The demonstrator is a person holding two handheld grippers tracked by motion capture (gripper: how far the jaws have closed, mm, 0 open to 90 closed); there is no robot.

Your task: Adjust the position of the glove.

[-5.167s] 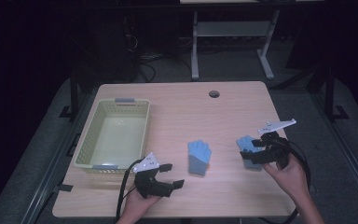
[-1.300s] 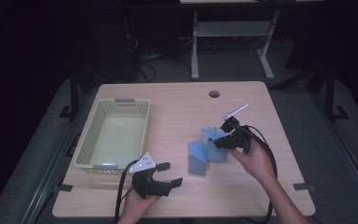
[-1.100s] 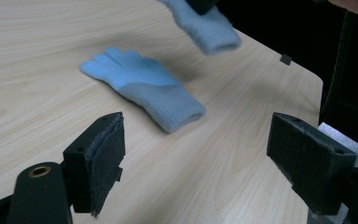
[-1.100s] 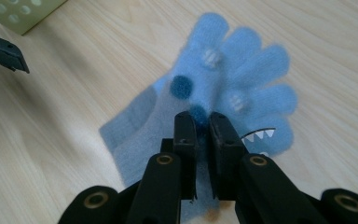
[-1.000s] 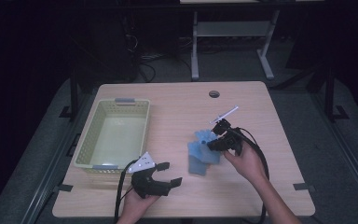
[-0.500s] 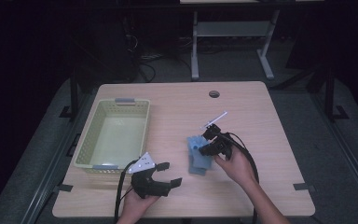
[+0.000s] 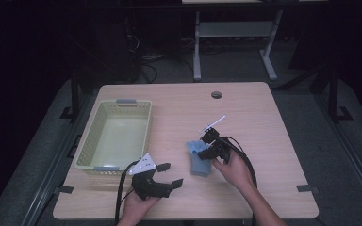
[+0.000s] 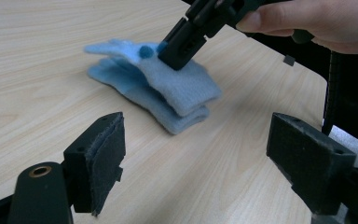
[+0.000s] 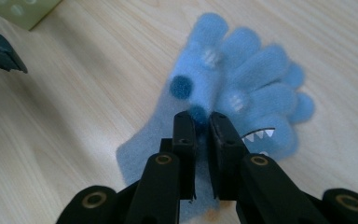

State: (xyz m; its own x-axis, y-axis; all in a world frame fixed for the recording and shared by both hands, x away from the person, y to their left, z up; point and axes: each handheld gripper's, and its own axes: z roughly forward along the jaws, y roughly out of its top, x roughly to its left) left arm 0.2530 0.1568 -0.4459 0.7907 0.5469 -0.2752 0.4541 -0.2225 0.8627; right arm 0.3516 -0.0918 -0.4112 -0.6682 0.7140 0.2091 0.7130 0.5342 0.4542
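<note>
Two light blue fleece gloves lie stacked at the middle front of the table. The top glove (image 9: 205,65) has dark blue dots and covers most of the lower glove (image 9: 272,107), which bears a toothed mouth print. My right gripper (image 7: 207,149) is shut on a fold of the top glove (image 8: 177,86), its jaws pinching the fabric near a dark dot (image 9: 182,86). My left gripper (image 7: 170,173) rests open near the front edge, left of the gloves (image 7: 199,161). Nothing sits between its pads (image 8: 100,156).
A pale green plastic basket (image 7: 87,147) stands at the table's left side with nothing in it; its corner (image 9: 25,10) also appears in the right gripper view. A round cable hole (image 7: 216,94) marks the far edge. Bare wood stretches to the right of the gloves.
My right gripper has carried a blue glove from the table's right side leftward and lowered it onto the other glove. The left gripper has stayed still and open.
</note>
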